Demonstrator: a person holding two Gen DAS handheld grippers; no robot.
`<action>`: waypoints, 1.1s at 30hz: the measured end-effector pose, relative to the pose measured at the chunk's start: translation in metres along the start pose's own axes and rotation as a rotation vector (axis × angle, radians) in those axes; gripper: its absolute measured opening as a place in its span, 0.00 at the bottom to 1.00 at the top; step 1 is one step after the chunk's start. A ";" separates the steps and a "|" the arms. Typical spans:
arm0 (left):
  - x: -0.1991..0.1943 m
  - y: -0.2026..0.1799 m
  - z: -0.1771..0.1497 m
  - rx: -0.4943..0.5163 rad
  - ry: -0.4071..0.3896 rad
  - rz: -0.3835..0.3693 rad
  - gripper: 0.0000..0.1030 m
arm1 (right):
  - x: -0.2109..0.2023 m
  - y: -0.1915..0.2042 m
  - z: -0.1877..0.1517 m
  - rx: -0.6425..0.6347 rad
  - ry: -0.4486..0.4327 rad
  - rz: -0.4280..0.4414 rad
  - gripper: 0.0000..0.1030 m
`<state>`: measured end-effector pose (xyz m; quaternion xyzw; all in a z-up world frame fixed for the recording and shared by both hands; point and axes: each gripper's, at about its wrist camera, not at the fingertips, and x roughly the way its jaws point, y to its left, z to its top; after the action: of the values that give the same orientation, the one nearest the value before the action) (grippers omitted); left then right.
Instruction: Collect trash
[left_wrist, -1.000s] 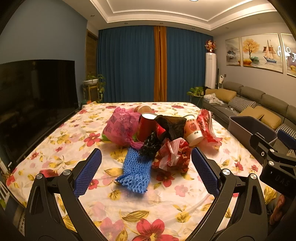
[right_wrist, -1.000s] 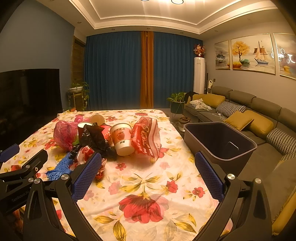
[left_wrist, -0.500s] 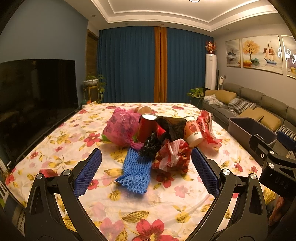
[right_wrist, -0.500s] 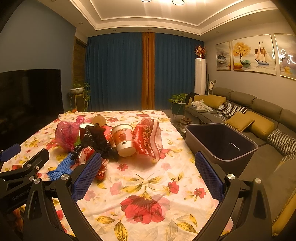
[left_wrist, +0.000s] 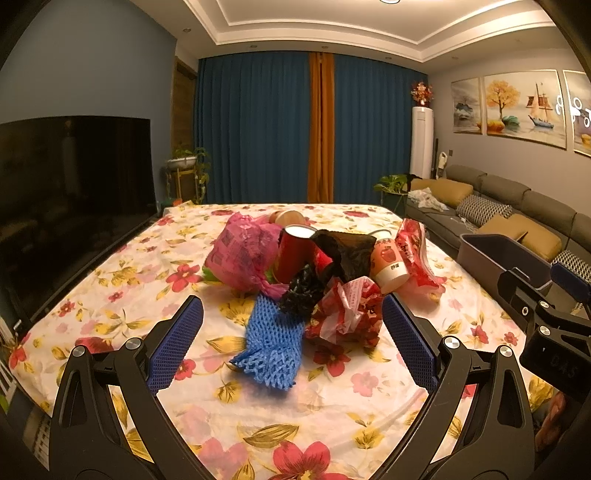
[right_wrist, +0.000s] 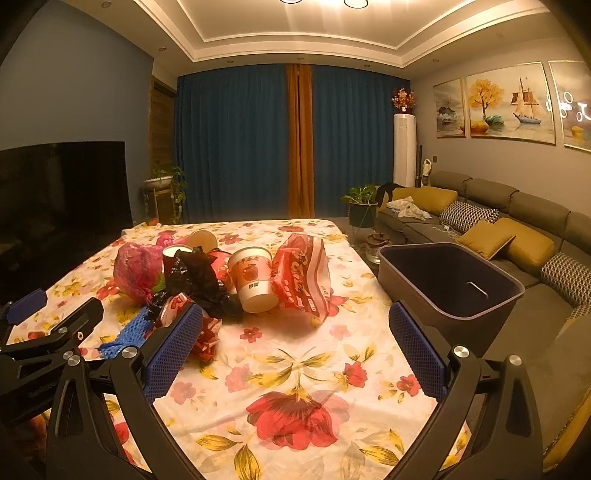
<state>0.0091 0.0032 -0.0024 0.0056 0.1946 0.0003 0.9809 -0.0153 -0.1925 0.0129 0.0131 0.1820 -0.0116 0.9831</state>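
The tan round item (left_wrist: 287, 218) at the far side of the trash pile is mostly hidden behind the pink bag (left_wrist: 242, 254); its kind cannot be determined. The red cup (left_wrist: 293, 251) is partly covered by the black bag (left_wrist: 345, 251). In the left wrist view the grey bin (left_wrist: 496, 254) is cut off by the right gripper (left_wrist: 546, 314), and its interior is not visible. Print on the paper cup (right_wrist: 253, 278) is too small to read. The floral cloth (right_wrist: 295, 369) conceals the table beneath entirely.

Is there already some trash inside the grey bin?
No, the right wrist view shows the grey bin with only its bare dark inside, and the trash pile lies on the table.
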 end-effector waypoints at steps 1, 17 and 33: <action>0.001 0.000 0.000 -0.001 0.001 0.001 0.93 | 0.001 0.000 0.000 0.000 0.001 0.002 0.95; 0.012 0.002 -0.003 -0.003 -0.001 -0.004 0.93 | 0.012 -0.001 -0.004 0.010 0.008 0.029 0.95; 0.027 0.011 -0.007 -0.018 0.012 -0.007 0.93 | 0.027 0.002 -0.008 0.012 0.031 0.056 0.95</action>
<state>0.0311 0.0140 -0.0192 -0.0040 0.2002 -0.0010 0.9797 0.0076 -0.1904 -0.0041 0.0241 0.1968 0.0149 0.9800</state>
